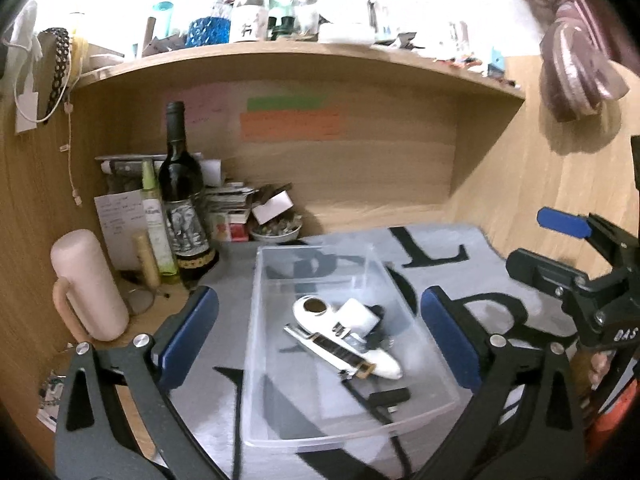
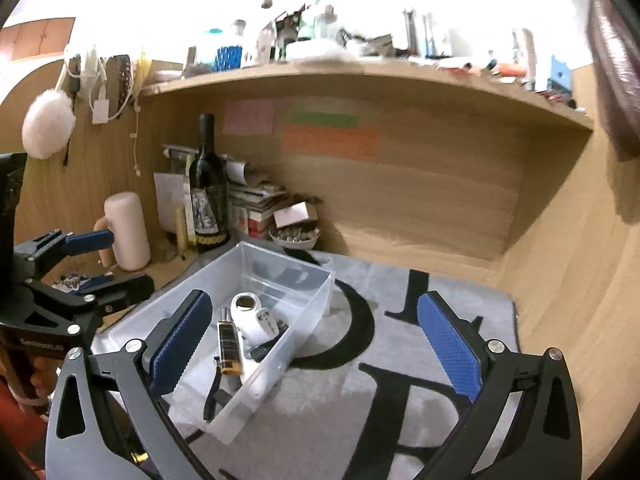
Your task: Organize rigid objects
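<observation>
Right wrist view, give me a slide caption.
Open right gripper above a clear bin holding a small bottle on a grey mat.

A plastic bin sits on a mat spread over a desk, holding a hair dryer, a small bottle lying on it, and a cable at the near end. Behind the bin, in the desk's back left corner, a wine bottle stands before stacked papers, with a bowl to its right and a mug to its left. A crowded shelf runs overhead.
</observation>
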Demonstrator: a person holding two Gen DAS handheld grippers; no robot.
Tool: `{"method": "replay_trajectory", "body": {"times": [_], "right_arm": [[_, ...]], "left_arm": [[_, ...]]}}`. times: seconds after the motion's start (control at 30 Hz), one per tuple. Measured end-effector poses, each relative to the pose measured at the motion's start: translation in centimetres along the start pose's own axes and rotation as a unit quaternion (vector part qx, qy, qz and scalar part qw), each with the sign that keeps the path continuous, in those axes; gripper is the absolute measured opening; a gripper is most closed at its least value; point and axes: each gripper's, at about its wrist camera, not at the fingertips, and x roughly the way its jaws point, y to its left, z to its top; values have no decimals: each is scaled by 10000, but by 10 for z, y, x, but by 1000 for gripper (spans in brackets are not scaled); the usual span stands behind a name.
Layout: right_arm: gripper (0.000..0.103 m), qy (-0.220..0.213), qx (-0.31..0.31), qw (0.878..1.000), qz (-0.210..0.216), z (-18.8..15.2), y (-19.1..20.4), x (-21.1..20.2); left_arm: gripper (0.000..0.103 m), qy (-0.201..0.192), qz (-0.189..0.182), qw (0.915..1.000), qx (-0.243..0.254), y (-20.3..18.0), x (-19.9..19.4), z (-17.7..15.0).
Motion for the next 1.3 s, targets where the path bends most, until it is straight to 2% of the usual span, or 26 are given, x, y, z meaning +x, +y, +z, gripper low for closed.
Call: {"method": "replay_trajectory", "body": {"times": [0.13,0.5,1.3], "right_arm": [[103,-109,45,9999,40,-5,0,-13],[103,-144,77,9998,75,-8,-1,-15],[103,-105,121,9998,101,-10,-4,-11]], "left_arm": [[103,-100,-146,9998,-60,-6,-3,0],[103,-235,-157,9996,-88,-9,-4,1],[103,-159,-220,9994,-195,-7,1,1]]}}
